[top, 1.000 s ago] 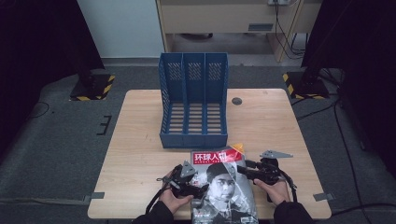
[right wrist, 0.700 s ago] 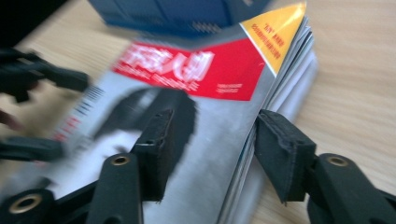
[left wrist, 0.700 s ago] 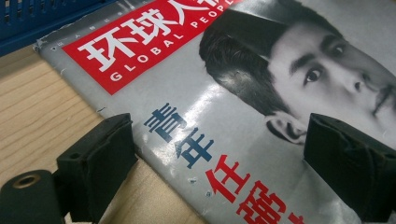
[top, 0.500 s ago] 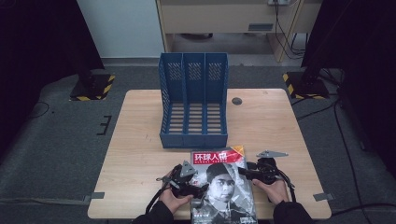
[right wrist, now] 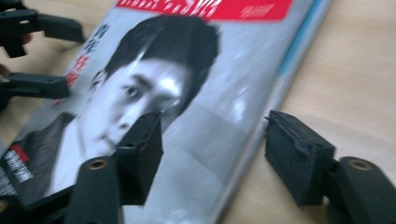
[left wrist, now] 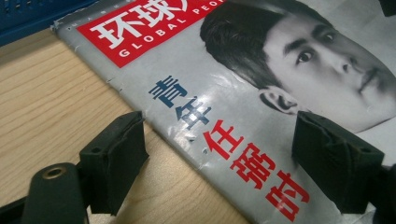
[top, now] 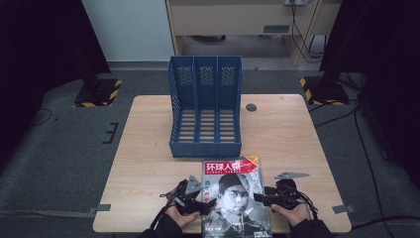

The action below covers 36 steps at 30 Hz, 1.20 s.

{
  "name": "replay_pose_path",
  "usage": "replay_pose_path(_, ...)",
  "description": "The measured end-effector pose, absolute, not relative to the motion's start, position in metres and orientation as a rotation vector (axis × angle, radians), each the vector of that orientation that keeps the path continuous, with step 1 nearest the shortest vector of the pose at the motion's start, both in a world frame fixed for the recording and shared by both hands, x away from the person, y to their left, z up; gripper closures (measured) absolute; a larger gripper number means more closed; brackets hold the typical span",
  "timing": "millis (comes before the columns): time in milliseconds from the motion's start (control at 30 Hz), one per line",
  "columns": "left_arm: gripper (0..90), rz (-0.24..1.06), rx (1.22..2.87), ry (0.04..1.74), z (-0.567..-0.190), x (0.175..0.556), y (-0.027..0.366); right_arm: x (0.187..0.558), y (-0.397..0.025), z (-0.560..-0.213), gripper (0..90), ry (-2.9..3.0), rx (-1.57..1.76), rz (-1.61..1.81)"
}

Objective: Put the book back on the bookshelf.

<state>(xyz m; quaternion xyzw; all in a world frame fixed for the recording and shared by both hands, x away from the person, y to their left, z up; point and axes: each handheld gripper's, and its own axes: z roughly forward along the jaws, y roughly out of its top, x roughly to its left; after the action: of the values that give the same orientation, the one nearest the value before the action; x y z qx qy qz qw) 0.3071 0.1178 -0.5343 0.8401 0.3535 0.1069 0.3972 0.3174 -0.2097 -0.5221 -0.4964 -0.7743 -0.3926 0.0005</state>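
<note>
magazine lying flat at near edge of surface, just in front of blue file rack | left claw sitting released, jaws straddling magazine's left edge | right claw sitting released, jaws straddling its right edge | nothing being gripped

Light wooden table, blue file rack, magazine at near edge, small dark disc

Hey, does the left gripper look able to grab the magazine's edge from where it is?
Probably yes. The left gripper is open, its jaws straddling the magazine at its edge, with nothing between them but bare table.
</note>
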Motion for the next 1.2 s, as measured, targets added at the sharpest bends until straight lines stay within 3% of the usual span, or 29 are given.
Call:
replay_pose_path(167,16.8,0.268,2.130,0.891,-0.534,0.307,0.115,0.322,-0.210,-0.521,37.1,-2.381,-1.567,-1.292)
replay_pose_path(333,12.9,0.261,2.133,0.894,-0.535,0.309,0.112,0.325,-0.214,-0.511,46.5,-2.194,-1.487,-1.545)
replay_pose_path(733,10.5,0.242,2.122,0.899,-0.535,0.313,0.110,0.339,-0.194,-0.528,46.2,-2.433,-1.435,-1.334)
replay_pose_path(900,11.1,0.221,2.103,0.908,-0.535,0.315,0.112,0.345,-0.198,-0.530,57.6,-2.427,-1.441,-1.319)
replay_pose_path(1200,15.2,0.224,2.079,0.940,-0.535,0.320,0.114,0.350,-0.197,-0.529,68.1,-2.445,-1.458,-1.297)
